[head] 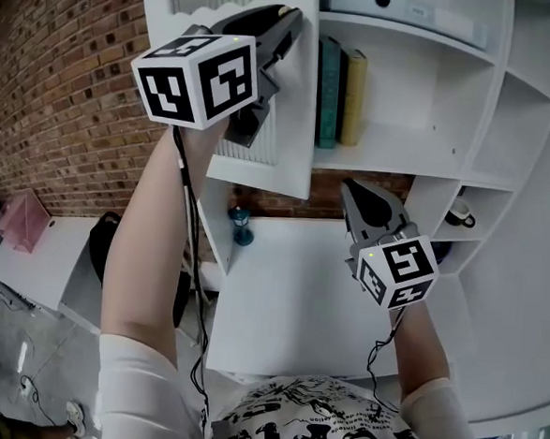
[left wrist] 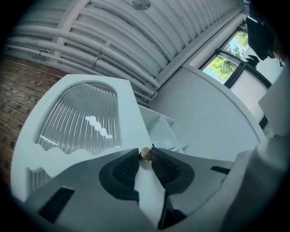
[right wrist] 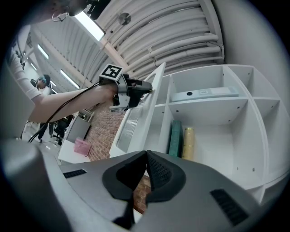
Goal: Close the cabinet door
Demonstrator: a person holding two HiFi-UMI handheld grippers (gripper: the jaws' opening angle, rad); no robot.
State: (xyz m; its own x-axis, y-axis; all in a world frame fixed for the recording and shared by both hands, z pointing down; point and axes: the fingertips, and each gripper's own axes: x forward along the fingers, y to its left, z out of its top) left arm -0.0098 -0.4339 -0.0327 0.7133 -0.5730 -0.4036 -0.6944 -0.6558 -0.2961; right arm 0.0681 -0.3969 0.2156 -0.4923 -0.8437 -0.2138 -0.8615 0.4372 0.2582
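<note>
The white cabinet door with a ribbed glass panel stands swung out from the white shelf unit. My left gripper is raised at the door's free edge. In the left gripper view its two pads close on the small brass door knob. The right gripper view shows the same door edge-on, with the left gripper at its upper edge. My right gripper hangs lower, below the shelves, its jaws together and holding nothing.
A green book and a yellow book stand on the shelf behind the door, under a white box. A cup sits in a right cubby. A blue bottle stands on the white desk by the brick wall.
</note>
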